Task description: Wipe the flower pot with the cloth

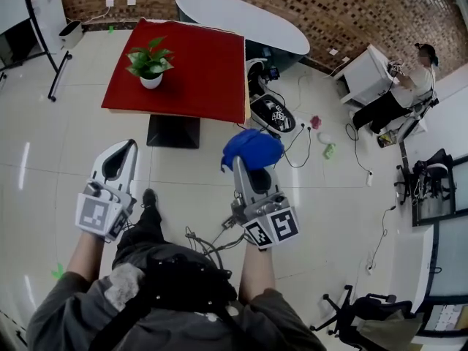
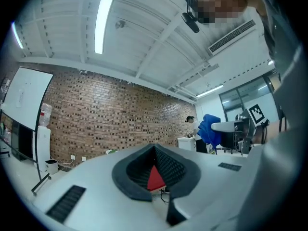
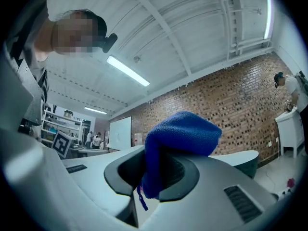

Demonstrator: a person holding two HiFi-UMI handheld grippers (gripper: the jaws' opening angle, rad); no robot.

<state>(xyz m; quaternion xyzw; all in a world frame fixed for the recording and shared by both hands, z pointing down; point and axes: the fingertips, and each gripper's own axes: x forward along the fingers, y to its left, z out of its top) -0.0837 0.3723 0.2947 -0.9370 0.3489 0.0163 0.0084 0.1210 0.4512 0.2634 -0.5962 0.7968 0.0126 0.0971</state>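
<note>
A green plant in a small white flower pot (image 1: 151, 80) stands on the red table (image 1: 205, 72), toward its left side, well ahead of both grippers. My right gripper (image 1: 245, 164) is shut on a blue cloth (image 1: 253, 149), which bunches over its jaws; in the right gripper view the cloth (image 3: 180, 137) hangs from between the jaws of that gripper (image 3: 155, 178). My left gripper (image 1: 123, 149) is held over the tiled floor short of the table, shut and holding nothing. In the left gripper view its jaws meet (image 2: 155, 171), with a sliver of the red table showing behind them.
A white oval counter (image 1: 241, 14) stands behind the red table against the brick wall. Cables and a marker-tagged device (image 1: 275, 112) lie on the floor right of the table. A person (image 1: 406, 90) sits at a desk far right. A whiteboard stand (image 1: 58, 68) is at left.
</note>
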